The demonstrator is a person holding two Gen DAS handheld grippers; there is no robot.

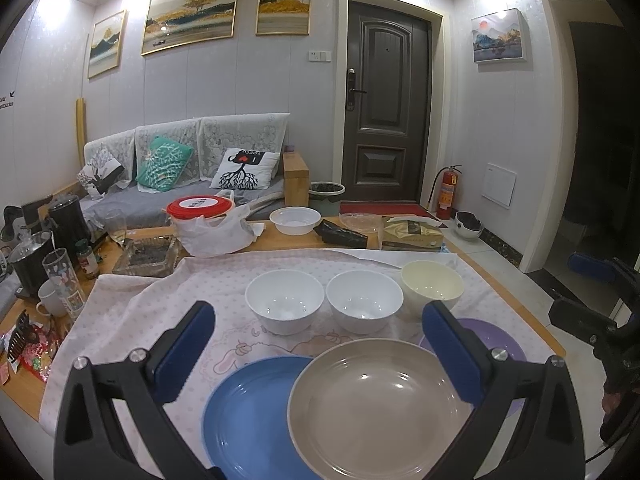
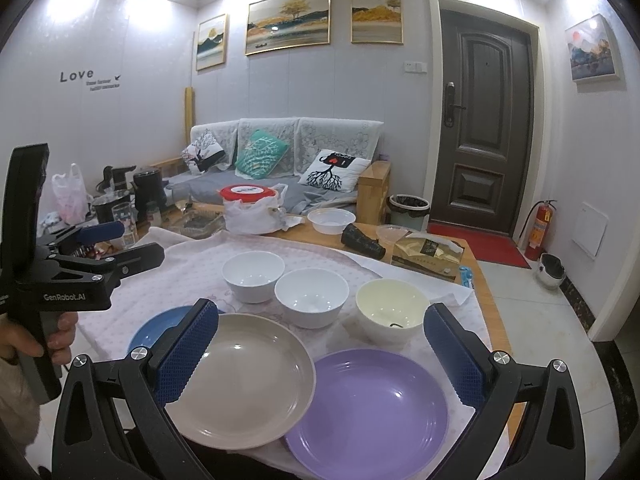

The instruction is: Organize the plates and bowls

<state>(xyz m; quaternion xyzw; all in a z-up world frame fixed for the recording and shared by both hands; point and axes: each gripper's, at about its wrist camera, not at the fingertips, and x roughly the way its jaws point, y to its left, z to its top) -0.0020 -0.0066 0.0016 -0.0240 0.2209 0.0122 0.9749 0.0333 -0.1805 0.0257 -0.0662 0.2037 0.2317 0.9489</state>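
Status: basically nothing sorted yet, as far as I can judge. Three plates sit in a front row on the pink-dotted cloth [image 2: 192, 264]: blue plate [image 1: 248, 412] on the left, beige plate [image 2: 244, 376] in the middle with its rim overlapping the blue one, purple plate [image 2: 372, 412] on the right, its edge tucked against the beige rim. Can't tell if beige rests on purple or just touches it. Behind them, three bowls in a loose row, all upright and separate: two white bowls [image 2: 253, 276] [image 2: 312, 296] just beside each other, cream bowl [image 2: 392, 310] to their right with a small dark speck inside. No stack of plates, no nested bowls. Left gripper [image 1: 320, 344] hovers over the beige plate, jaws wide apart, holding nothing. Right gripper [image 2: 320, 344] hangs above the beige/purple seam, jaws likewise spread wide, empty. The left unit also shows at the left edge of the right wrist view, a hand [image 2: 24, 344] on its handle. Remaining, my read: stack the three plates, nest the three bowls. Beyond the cloth the wooden table [image 1: 288, 236] carries clutter: another white bowl [image 1: 295, 219], a red-lidded tub [image 1: 200, 206], a tissue box [image 1: 412, 234], glasses and kettles on the left. Unclear whether that far bowl counts in the job.
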